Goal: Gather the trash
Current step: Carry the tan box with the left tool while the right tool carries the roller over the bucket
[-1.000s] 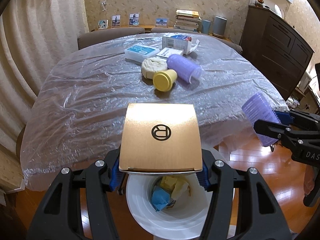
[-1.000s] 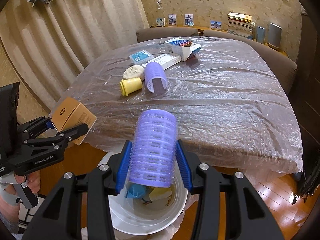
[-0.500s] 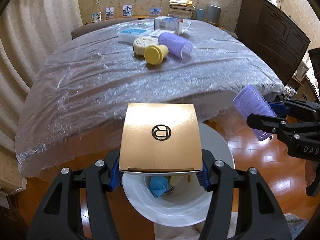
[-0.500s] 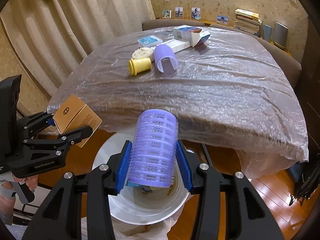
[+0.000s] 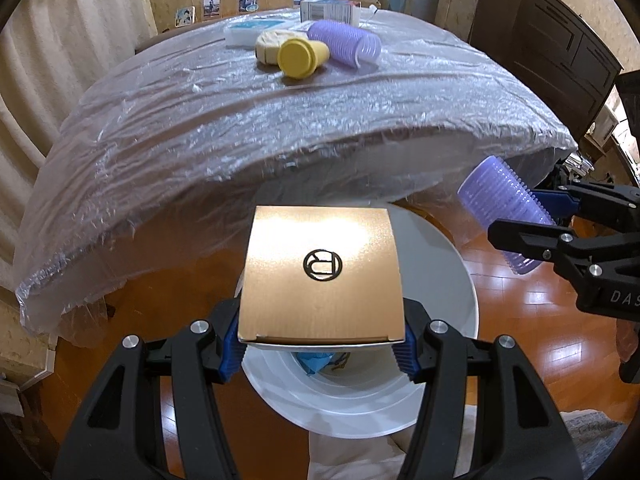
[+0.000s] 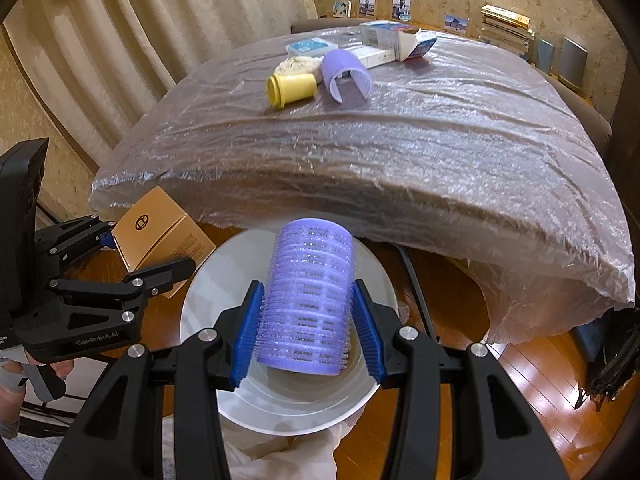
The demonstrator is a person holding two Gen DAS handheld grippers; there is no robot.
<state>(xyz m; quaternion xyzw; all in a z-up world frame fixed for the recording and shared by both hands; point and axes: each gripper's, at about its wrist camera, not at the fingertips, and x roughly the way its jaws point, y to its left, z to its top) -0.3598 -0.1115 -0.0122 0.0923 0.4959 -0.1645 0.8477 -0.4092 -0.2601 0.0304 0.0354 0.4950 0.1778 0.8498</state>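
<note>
Two handheld grippers are hovering over a white trash bin [image 5: 448, 276] that is standing on a wooden floor, just in front of a table [image 6: 400, 152] draped in clear plastic sheeting. The left gripper [image 5: 320, 344] is clamping a copper-colored cardboard box [image 5: 320, 272] between its blue pads, flat side up, directly above the bin's opening. The right gripper [image 6: 308, 332] is squeezing a purple hair roller [image 6: 310, 296] between its pads, and it too is hanging above the bin's mouth. In the left view, some trash is already lying at the bottom of the bin, including a blue scrap [image 5: 316, 360]; the rest is too hidden to identify. Neither the box nor the roller is in the bin yet, so both appear to be waiting for release. Well apart from the grippers, at the far end of the table, more items are sitting in a cluster: a yellow cup [image 6: 292, 88] lying on its side, a second purple roller [image 6: 346, 74], a cream-colored round lump [image 6: 298, 65], a blue-topped packet [image 6: 310, 46] and an open carton [image 6: 396, 38]. Judging from this, the collecting seems partly done, with at least these pieces left to gather.
</note>
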